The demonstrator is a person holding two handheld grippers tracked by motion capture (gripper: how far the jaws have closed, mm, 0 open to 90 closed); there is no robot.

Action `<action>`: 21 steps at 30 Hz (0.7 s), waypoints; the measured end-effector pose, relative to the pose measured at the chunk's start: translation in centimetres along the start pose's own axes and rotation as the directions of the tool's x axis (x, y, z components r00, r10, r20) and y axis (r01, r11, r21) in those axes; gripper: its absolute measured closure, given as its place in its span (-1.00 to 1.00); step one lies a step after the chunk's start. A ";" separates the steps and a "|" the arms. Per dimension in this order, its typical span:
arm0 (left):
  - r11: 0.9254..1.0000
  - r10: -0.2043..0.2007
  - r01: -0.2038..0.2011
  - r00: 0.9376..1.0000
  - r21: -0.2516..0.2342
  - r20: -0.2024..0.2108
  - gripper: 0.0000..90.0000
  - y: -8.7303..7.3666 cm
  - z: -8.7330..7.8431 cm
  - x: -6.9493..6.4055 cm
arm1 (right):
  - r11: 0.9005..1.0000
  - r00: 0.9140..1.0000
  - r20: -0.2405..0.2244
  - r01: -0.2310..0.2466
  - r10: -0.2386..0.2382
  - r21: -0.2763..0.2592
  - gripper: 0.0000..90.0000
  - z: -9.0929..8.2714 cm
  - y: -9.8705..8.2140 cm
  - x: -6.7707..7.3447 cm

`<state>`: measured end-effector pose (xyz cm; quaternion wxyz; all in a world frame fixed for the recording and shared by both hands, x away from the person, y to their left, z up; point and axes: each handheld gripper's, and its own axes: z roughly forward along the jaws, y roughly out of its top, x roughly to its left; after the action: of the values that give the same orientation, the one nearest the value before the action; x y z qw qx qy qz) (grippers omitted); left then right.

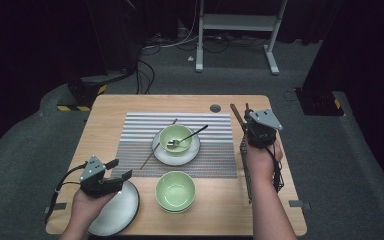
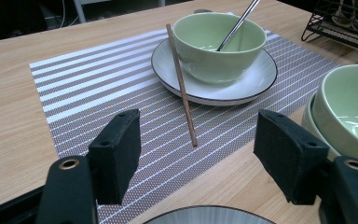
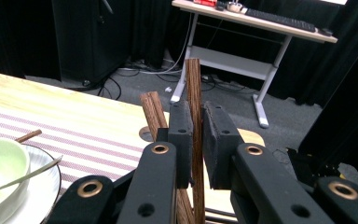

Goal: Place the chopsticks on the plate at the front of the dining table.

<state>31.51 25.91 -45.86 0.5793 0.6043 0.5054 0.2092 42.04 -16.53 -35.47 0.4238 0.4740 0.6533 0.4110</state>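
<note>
My right gripper (image 3: 196, 119) is shut on a brown wooden chopstick (image 3: 194, 79), which stands upright between the pads. A second chopstick (image 3: 153, 112) leans just outside its left jaw. In the high view this gripper (image 1: 247, 117) hovers over the table's right edge, above a black wire rack (image 1: 247, 170). My left gripper (image 1: 121, 169) hangs open with nothing between its jaws, over a grey plate (image 1: 120, 210) at the front left. Ahead of the left gripper (image 2: 200, 135), another chopstick (image 2: 182, 84) lies on the striped placemat (image 2: 98, 93), leaning on a white plate (image 2: 256, 79).
A green bowl (image 1: 176, 137) with a metal spoon (image 1: 190, 136) sits on the white plate at the mat's middle. Another green bowl (image 1: 175, 190) stands near the front edge. The wire rack (image 2: 340, 23) lines the right side. A desk frame (image 1: 240, 22) stands beyond the table.
</note>
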 end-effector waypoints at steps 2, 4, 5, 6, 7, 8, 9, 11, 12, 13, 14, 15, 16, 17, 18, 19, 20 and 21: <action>1.000 0.007 -0.007 1.000 0.006 0.001 -0.29 0.0 0.0 0.0 | 1.000 1.000 -0.002 -0.004 0.004 -0.009 0.83 -0.5 -0.1 -0.2; 1.000 0.003 -0.003 1.000 0.005 0.001 -0.29 0.0 0.0 0.0 | 1.000 1.000 -0.003 -0.007 0.007 -0.016 0.83 -0.9 -0.1 -0.3; 1.000 0.006 -0.006 1.000 0.010 0.002 -0.29 -0.1 0.0 0.0 | 1.000 1.000 -0.003 -0.008 0.008 -0.021 0.83 -1.1 -0.2 -0.4; 1.000 -0.001 0.001 1.000 0.008 0.001 -0.29 -0.1 0.1 -0.1 | 1.000 1.000 -0.002 -0.011 0.011 -0.023 0.83 -1.3 -0.2 -0.5; 1.000 -0.005 0.005 1.000 0.004 0.001 -0.29 -0.1 0.1 -0.1 | 1.000 1.000 -0.002 -0.008 0.008 -0.027 0.84 -1.5 -0.3 -0.6; 1.000 -0.003 0.003 1.000 0.006 0.002 -0.29 -0.1 0.1 -0.1 | 0.999 1.000 -0.004 -0.013 0.013 -0.030 0.84 -1.6 -0.3 -0.6; 1.000 -0.005 0.005 1.000 0.004 0.002 -0.29 -0.1 0.1 -0.1 | 0.999 1.000 -0.006 -0.014 0.014 -0.035 0.84 -1.8 -0.3 -0.7; 1.000 -0.005 0.005 1.000 0.005 0.002 -0.29 -0.1 0.1 -0.2 | 0.999 1.000 -0.006 -0.017 0.017 -0.042 0.84 -2.2 -0.5 -0.8; 1.000 -0.004 0.004 1.000 0.006 0.003 -0.29 -0.2 0.1 -0.2 | 0.999 1.000 -0.004 -0.018 0.017 -0.046 0.84 -2.4 -0.5 -0.8; 1.000 -0.001 0.000 1.000 0.007 0.003 -0.29 -0.2 0.1 -0.2 | 0.999 1.000 -0.005 -0.018 0.018 -0.050 0.85 -2.6 -0.6 -0.9; 1.000 0.000 0.000 1.000 0.008 0.003 -0.29 -0.2 0.1 -0.2 | 0.998 1.000 -0.006 -0.021 0.021 -0.055 0.85 -2.7 -0.6 -0.9; 1.000 0.000 0.000 1.000 0.008 0.004 -0.29 -0.2 0.1 -0.2 | 0.998 1.000 -0.006 -0.017 0.017 -0.058 0.85 -2.9 -0.7 -0.9; 1.000 -0.001 0.001 1.000 0.008 0.003 -0.29 -0.2 0.1 -0.2 | 0.998 1.000 -0.005 -0.016 0.016 -0.059 0.85 -3.1 -0.7 -0.9; 1.000 -0.001 0.001 1.000 0.008 0.003 -0.29 -0.2 0.1 -0.2 | 0.998 1.000 -0.005 -0.014 0.014 -0.062 0.85 -3.2 -0.8 -0.9; 1.000 0.001 -0.001 1.000 0.010 0.002 -0.29 -0.2 0.1 -0.1 | 0.998 1.000 -0.005 -0.009 0.009 -0.063 0.85 -3.3 -0.8 -0.9; 1.000 0.003 -0.003 1.000 0.012 0.002 -0.29 -0.2 0.1 -0.1 | 0.998 1.000 -0.003 -0.004 0.004 -0.067 0.85 -3.5 -0.9 -0.9; 1.000 0.003 -0.003 1.000 0.012 0.002 -0.29 -0.2 0.2 -0.1 | 0.998 1.000 -0.003 -0.004 0.004 -0.067 0.85 -3.5 -0.9 -0.9; 1.000 0.004 -0.004 1.000 0.014 0.003 -0.29 -0.2 0.2 -0.1 | 0.998 1.000 -0.003 -0.002 0.002 -0.070 0.85 -3.6 -0.9 -0.9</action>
<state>31.50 25.66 -46.06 0.5751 0.6098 0.5049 0.2060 38.53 -18.08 -35.06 0.4389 0.4589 0.6385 0.4348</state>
